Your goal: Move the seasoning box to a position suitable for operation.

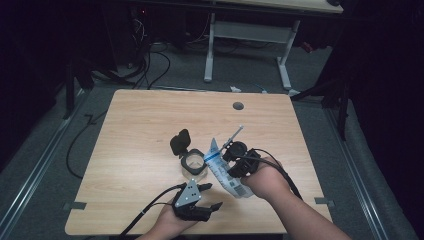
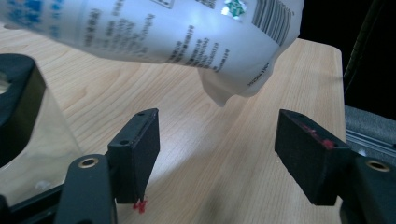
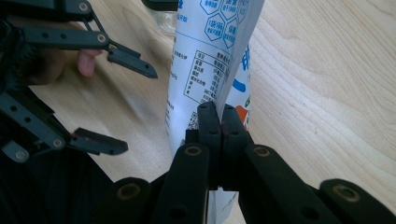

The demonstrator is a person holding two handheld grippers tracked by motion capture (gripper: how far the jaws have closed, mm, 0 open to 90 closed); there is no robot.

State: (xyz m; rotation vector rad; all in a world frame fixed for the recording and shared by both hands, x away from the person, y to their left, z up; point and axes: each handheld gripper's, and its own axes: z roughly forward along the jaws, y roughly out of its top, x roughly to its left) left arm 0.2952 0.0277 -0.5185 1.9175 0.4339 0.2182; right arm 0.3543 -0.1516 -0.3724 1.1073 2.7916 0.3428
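High view. A wooden table [image 1: 140,130] carries a small clear glass jar [image 1: 193,165] with a black flip lid [image 1: 180,142] standing open behind it. The right gripper [image 1: 239,159], in the person's right hand [image 1: 265,181], holds a white and blue pouch [image 1: 223,170] tilted over the table just to the right of the jar; the pouch's upper end lies close to the jar's rim, though whether they touch cannot be told. The left gripper [image 1: 211,196], in the left hand [image 1: 172,222] near the table's front edge, has its jaws spread apart with nothing between them, just in front of the jar and below the pouch's lower end.

Left gripper view. The two black jaws stand wide apart, one at each side, with bare tabletop [image 2: 205,154] between them. The pouch [image 2: 187,32] hangs above and beyond the jaws, its printed face and barcode visible and one corner pointing down, clear of both pads. The jar's glass wall [image 2: 42,144] shows at the left edge.

Right gripper view. The jaws are pressed together on a pinched fold of the pouch [image 3: 210,51], which rises from them toward the jar [image 3: 166,21] at the top. The left gripper [image 3: 116,100] appears at the left, its fingers [image 3: 133,63] parted and empty.
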